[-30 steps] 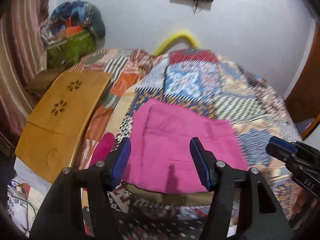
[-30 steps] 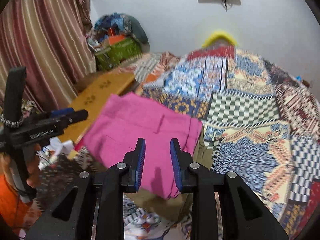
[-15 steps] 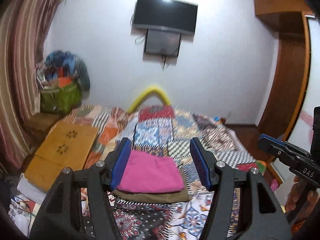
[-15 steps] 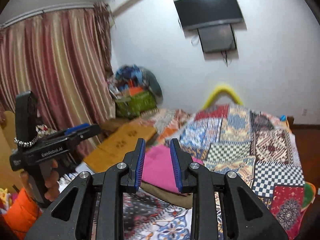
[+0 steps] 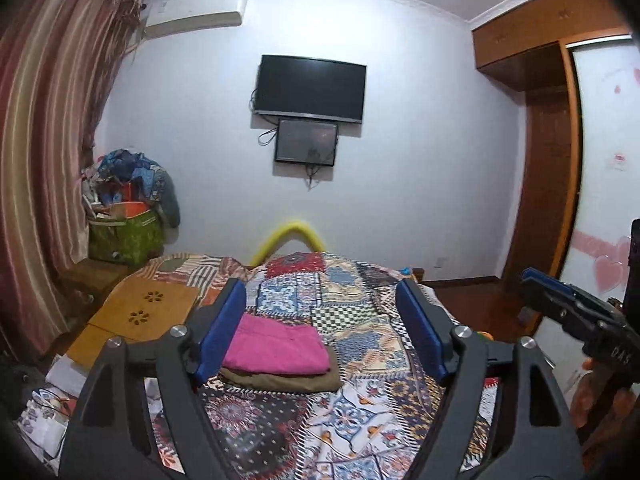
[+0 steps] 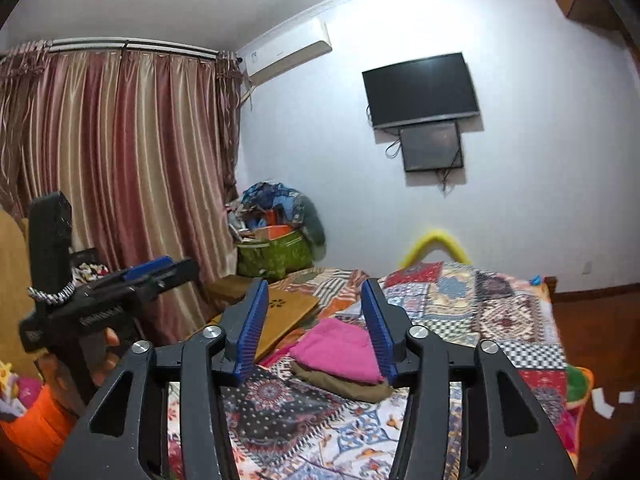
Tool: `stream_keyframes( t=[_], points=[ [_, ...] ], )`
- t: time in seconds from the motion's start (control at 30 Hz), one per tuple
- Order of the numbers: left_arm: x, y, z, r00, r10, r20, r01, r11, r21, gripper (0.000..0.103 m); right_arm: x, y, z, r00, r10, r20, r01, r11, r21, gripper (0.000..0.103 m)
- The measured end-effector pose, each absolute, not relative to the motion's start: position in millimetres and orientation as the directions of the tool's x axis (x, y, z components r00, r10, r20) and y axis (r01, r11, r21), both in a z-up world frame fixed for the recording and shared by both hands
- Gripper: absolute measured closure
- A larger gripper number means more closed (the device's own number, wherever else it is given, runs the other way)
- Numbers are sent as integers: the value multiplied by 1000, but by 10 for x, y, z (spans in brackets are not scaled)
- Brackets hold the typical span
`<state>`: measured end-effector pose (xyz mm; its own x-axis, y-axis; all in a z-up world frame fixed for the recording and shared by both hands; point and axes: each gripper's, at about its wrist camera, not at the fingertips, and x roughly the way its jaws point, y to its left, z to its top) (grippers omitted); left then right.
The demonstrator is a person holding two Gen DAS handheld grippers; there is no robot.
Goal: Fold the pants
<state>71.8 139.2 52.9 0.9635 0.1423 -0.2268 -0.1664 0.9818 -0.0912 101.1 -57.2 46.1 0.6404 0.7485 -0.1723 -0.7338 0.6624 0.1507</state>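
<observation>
Your folded pink pants (image 5: 276, 344) lie on the bed (image 5: 360, 400), stacked on a folded olive-brown garment (image 5: 280, 380), towards the bed's left side. A busy patchwork quilt (image 6: 512, 312) covers the bed, and a wooden board (image 5: 144, 312) rests along its left edge beside the stack.

Your left hand-held gripper (image 5: 324, 328) hangs above the near end of the bed, its jaws opening with nothing between them. Your right hand-held gripper (image 6: 316, 328) is likewise released, jaws opening and empty; the pants sit well beyond its fingertips.

Ahead of you a dark television (image 5: 310, 88) hangs on the white wall, with a smaller screen (image 5: 306, 142) just below. Striped curtains (image 6: 120, 168) cover the left wall, an air conditioner (image 6: 288, 56) sits high in the corner, and a heaped green bag (image 6: 276, 252) stands beneath. A wooden wardrobe (image 5: 548, 140) fills the right.
</observation>
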Motion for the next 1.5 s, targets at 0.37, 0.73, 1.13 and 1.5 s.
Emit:
stream_keyframes(
  t=[0.37,0.73,1.13,1.5],
  points=[
    [324,845,446,974,139,-176,-141,990,0,0,799,-801,402,705,693,-153,-673,721,166,19],
    [237,822,306,973,143,-180,-152,988,-38,0,707,-812,375,741,656,-144,-646,755,115,0],
    [232,809,265,973,150,-176,-161,986,-46,0,696,-841,289,746,648,-155,-638,761,115,0],
    [215,840,214,971,151,-186,-164,985,-59,0,660,-852,292,748,645,-153,-636,764,109,0]
  ],
)
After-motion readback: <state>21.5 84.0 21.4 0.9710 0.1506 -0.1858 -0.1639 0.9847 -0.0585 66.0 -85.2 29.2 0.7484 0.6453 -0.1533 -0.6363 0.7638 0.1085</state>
